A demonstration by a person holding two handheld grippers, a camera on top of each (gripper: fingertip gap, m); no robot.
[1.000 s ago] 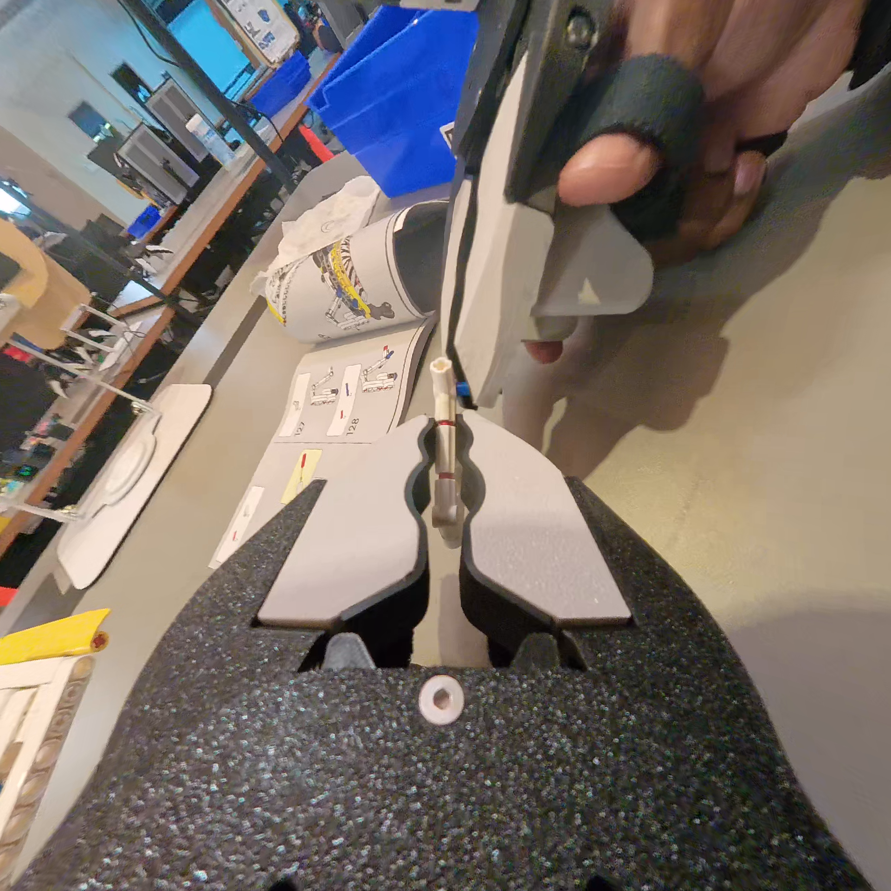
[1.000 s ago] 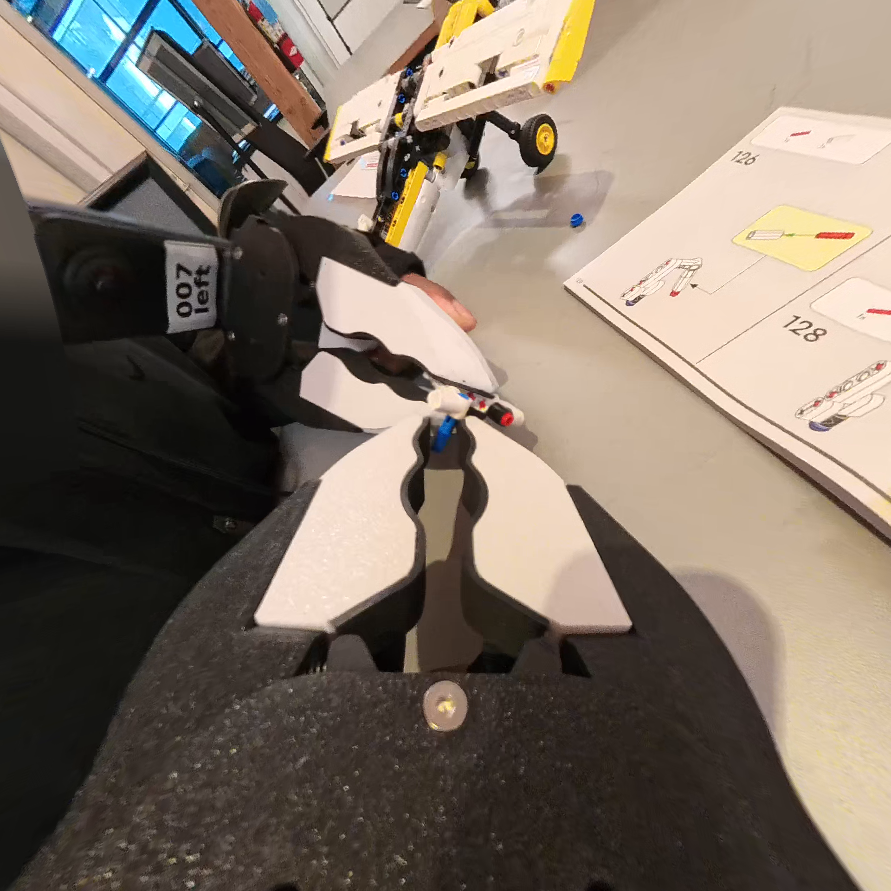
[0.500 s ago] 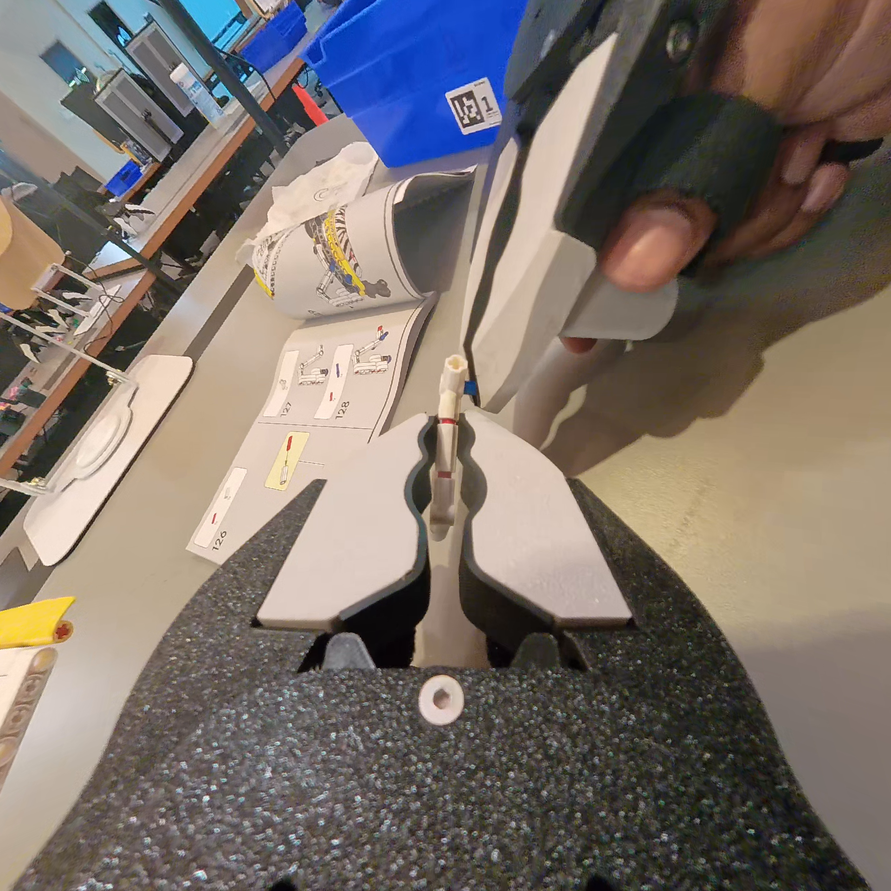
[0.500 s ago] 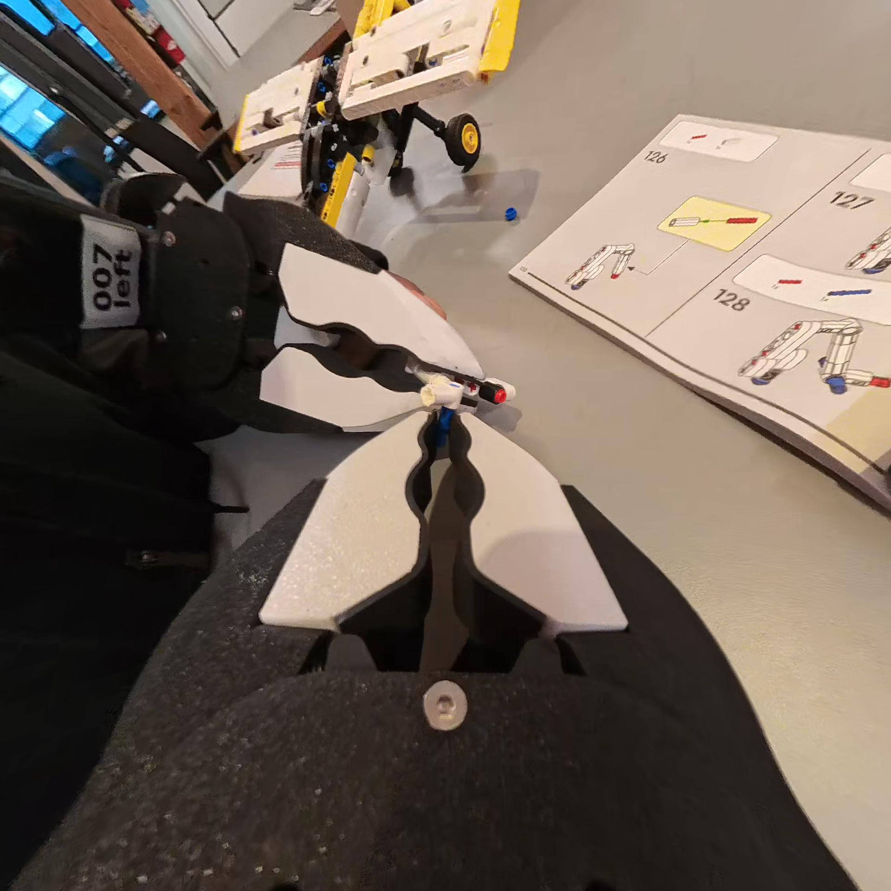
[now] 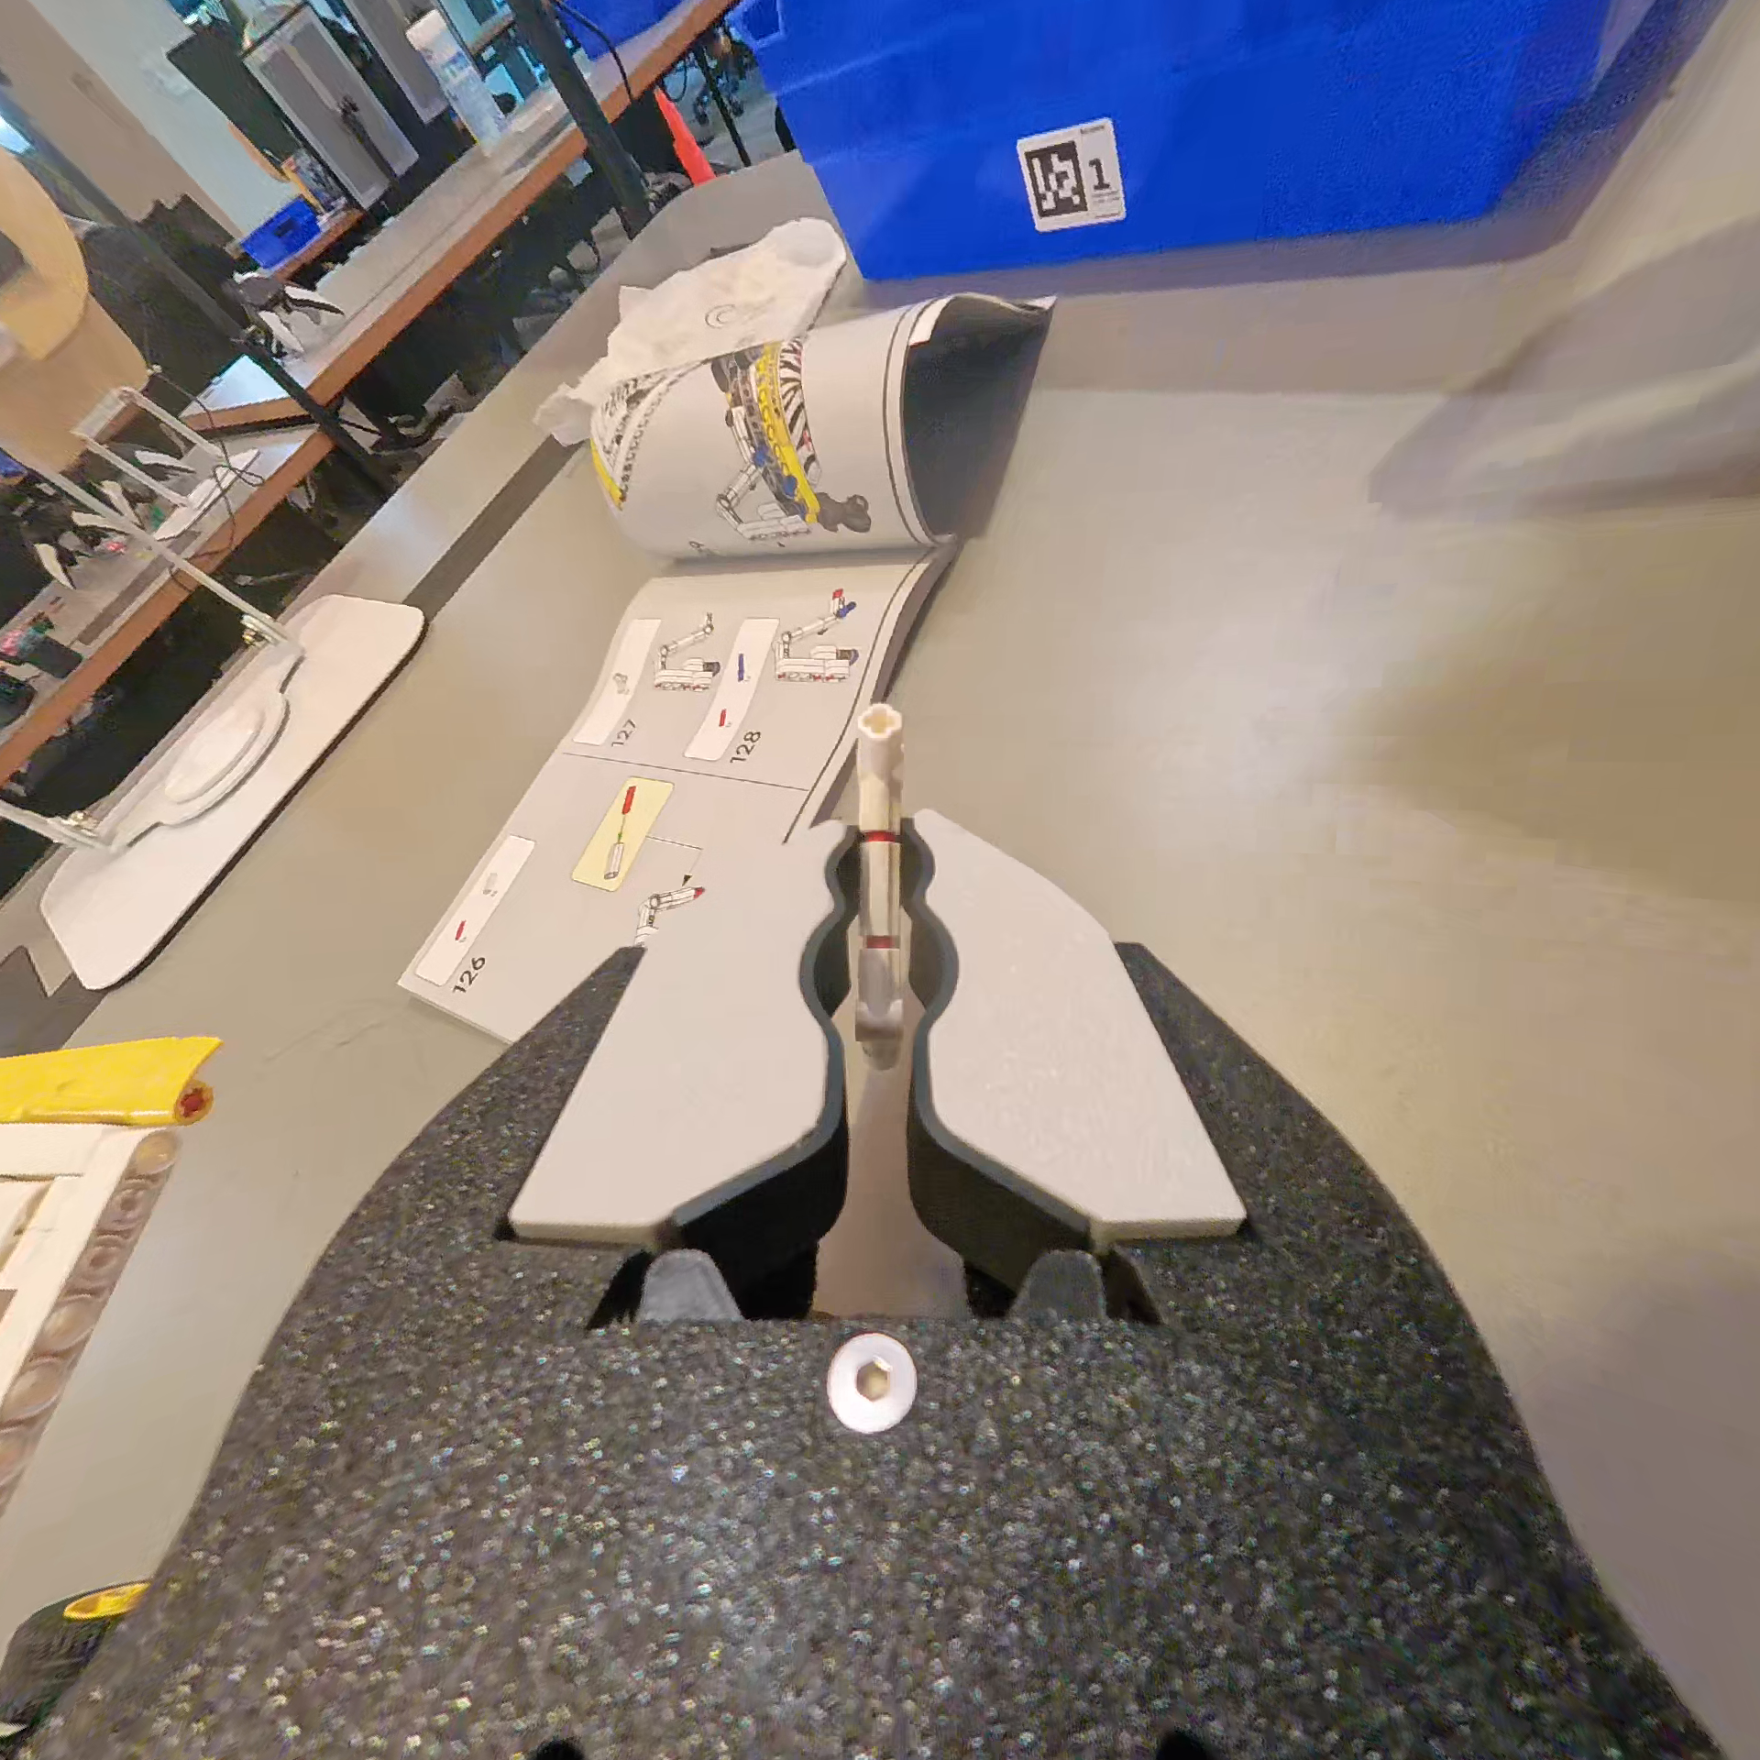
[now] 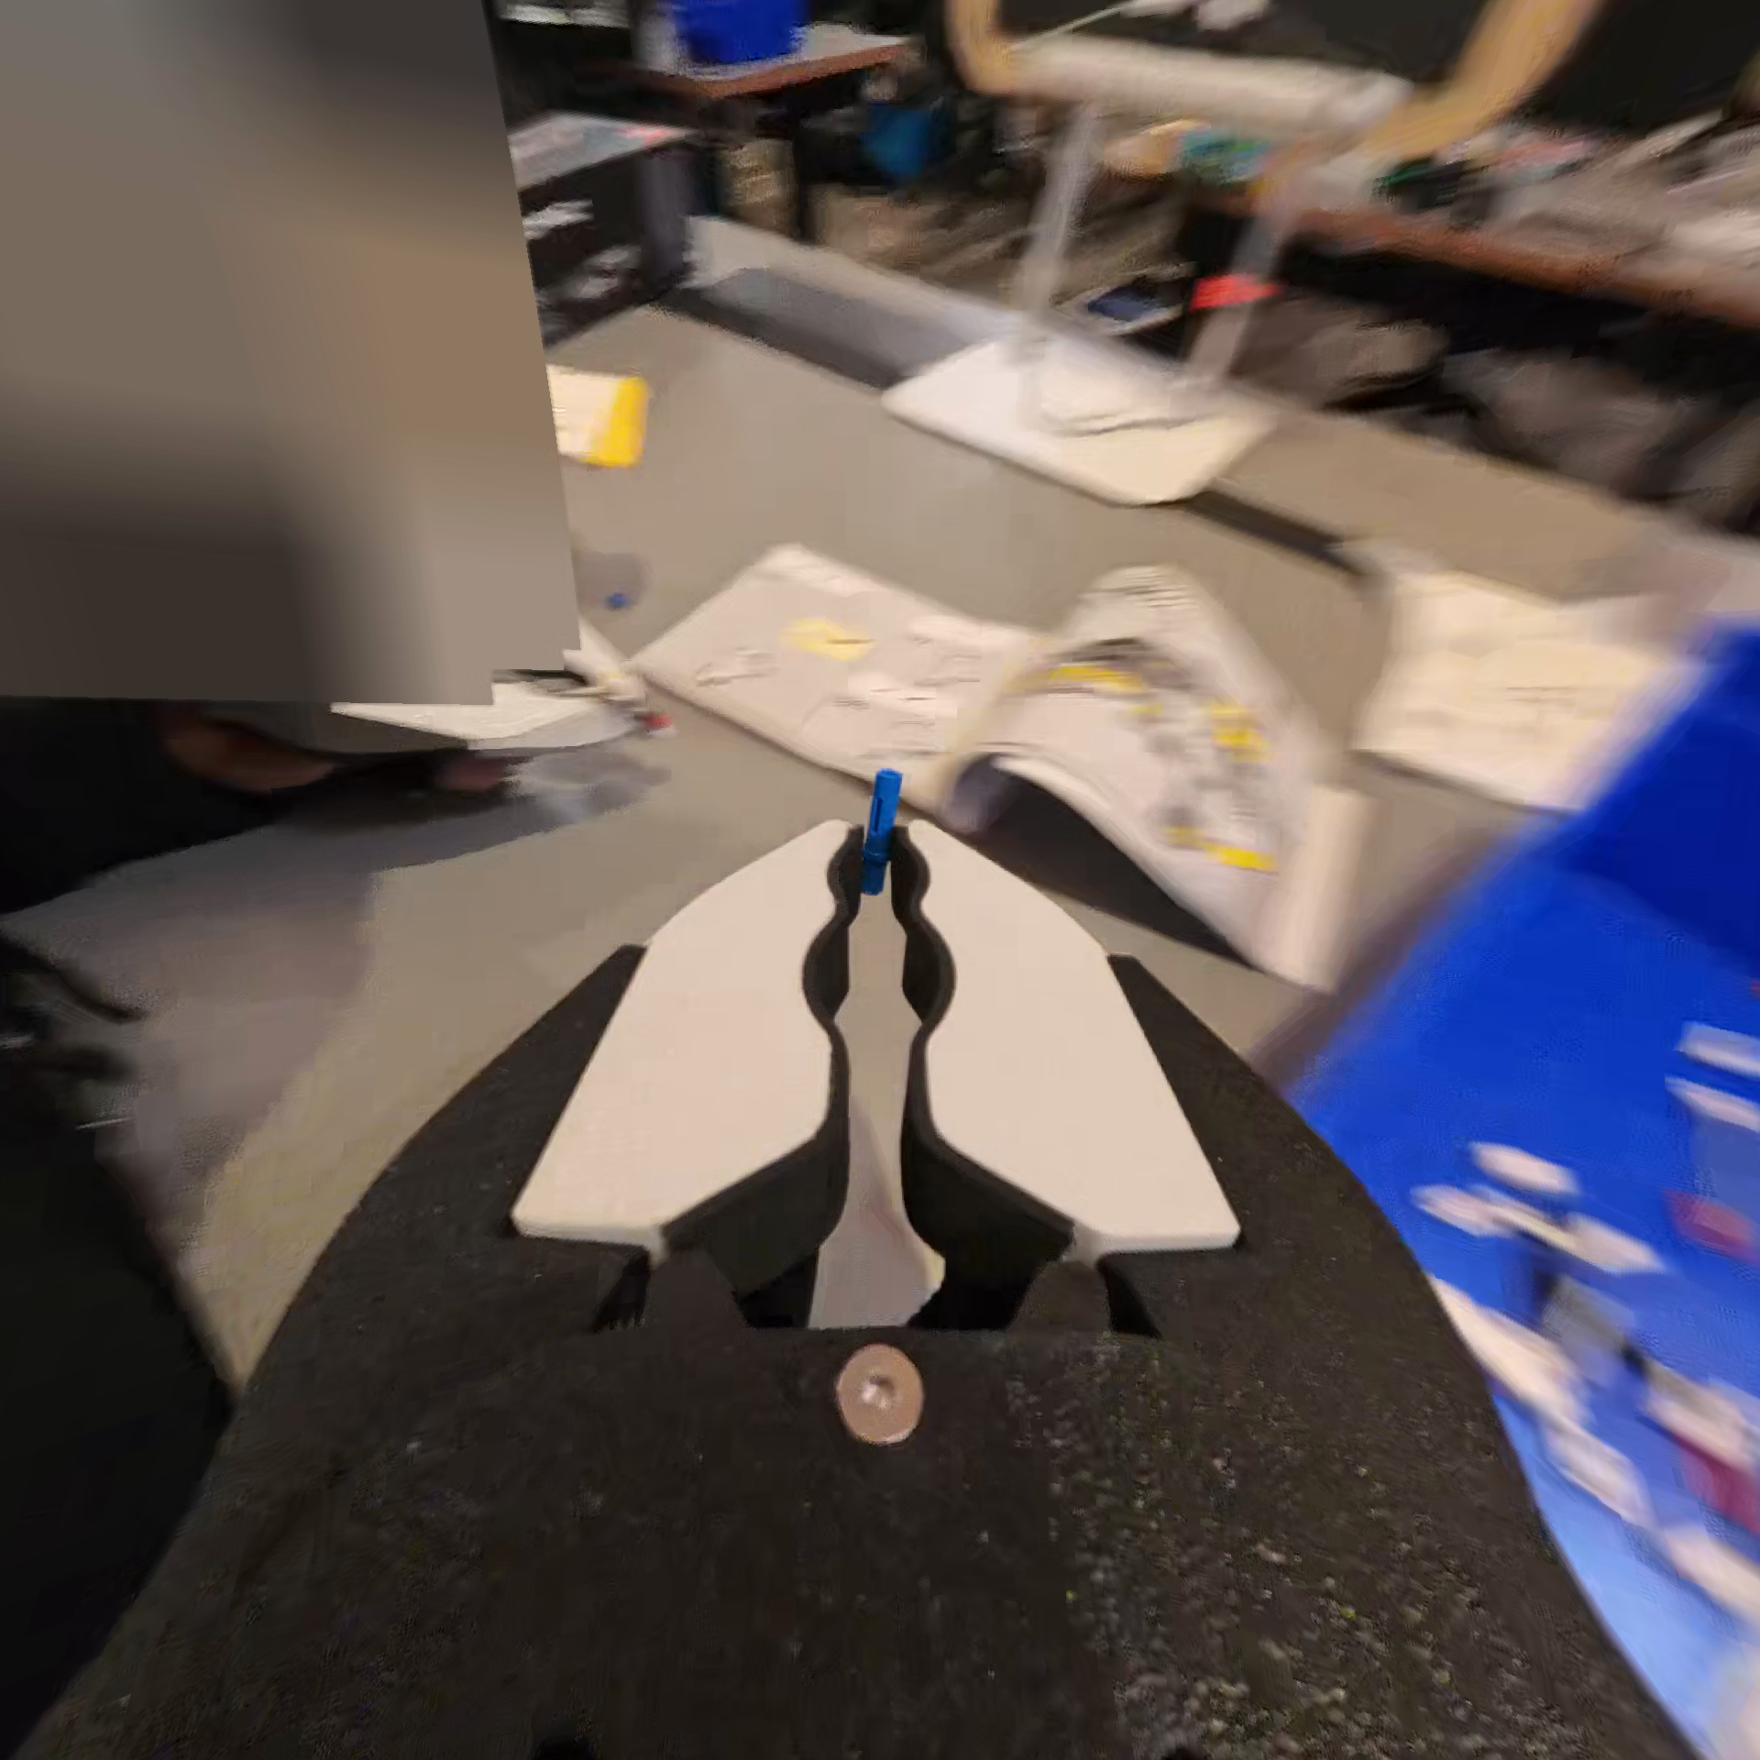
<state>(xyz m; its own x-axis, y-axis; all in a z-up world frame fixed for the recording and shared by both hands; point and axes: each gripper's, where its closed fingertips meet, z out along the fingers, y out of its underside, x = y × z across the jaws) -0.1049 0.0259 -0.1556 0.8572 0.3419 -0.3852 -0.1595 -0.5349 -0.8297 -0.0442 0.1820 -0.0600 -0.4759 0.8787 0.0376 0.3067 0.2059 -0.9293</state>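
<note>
The right hand-held gripper (image 6: 878,838), earlier at the left hand-held gripper (image 5: 881,838), now stands apart, pinching a blue pin (image 6: 880,830). We see the left clamping a white rod (image 5: 876,857) above the table (image 5: 1333,857).

Probably a lab: workbenches (image 5: 495,205), blue bins (image 5: 1238,114).

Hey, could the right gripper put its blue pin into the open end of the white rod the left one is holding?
Probably yes. The white rod's open end sticks out past the left gripper's fingertips with bare table around it, and the blue pin protrudes from the right gripper.
</note>
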